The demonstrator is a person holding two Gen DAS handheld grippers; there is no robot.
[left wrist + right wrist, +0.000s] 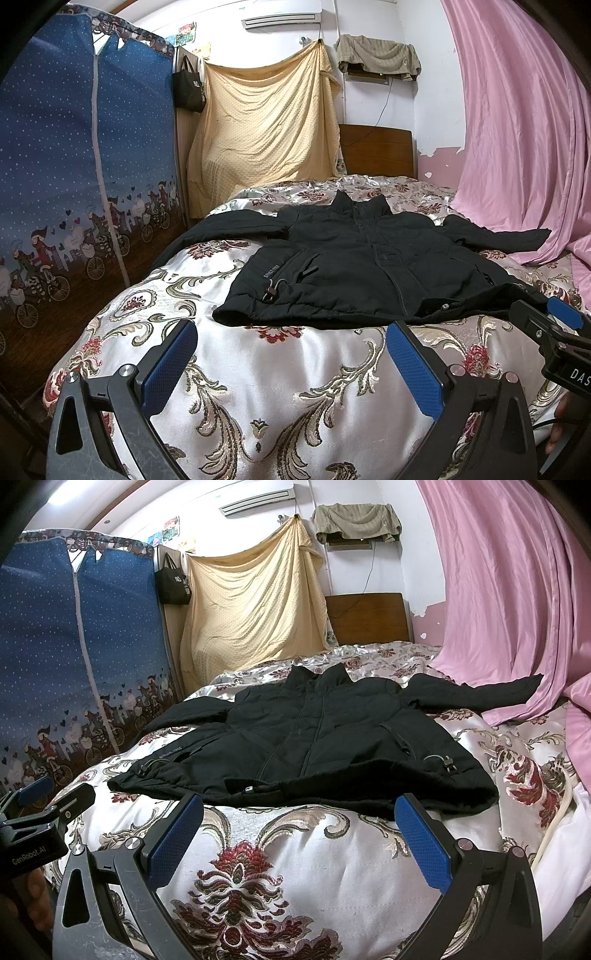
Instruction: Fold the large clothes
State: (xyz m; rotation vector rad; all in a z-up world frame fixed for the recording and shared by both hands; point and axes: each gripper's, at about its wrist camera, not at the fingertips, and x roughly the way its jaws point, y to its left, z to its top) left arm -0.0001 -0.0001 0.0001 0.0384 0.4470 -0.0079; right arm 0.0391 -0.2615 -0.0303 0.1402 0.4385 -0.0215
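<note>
A black zip jacket (pixel 354 258) lies spread flat, front up, on a bed with a silver floral quilt (pixel 280 373); both sleeves are stretched out to the sides and the collar points to the headboard. It also shows in the right wrist view (pixel 314 746). My left gripper (pixel 291 332) is open and empty, hovering just short of the jacket's hem. My right gripper (pixel 299 805) is open and empty, its fingertips at the hem edge. The right gripper also shows in the left wrist view (pixel 543 317), and the left gripper shows in the right wrist view (pixel 55 794).
A blue fabric wardrobe (pixel 74 166) stands left of the bed. A yellow sheet (pixel 266 122) hangs at the back beside the wooden headboard (pixel 376 147). A pink curtain (pixel 517 129) hangs along the right side, touching the jacket's right sleeve.
</note>
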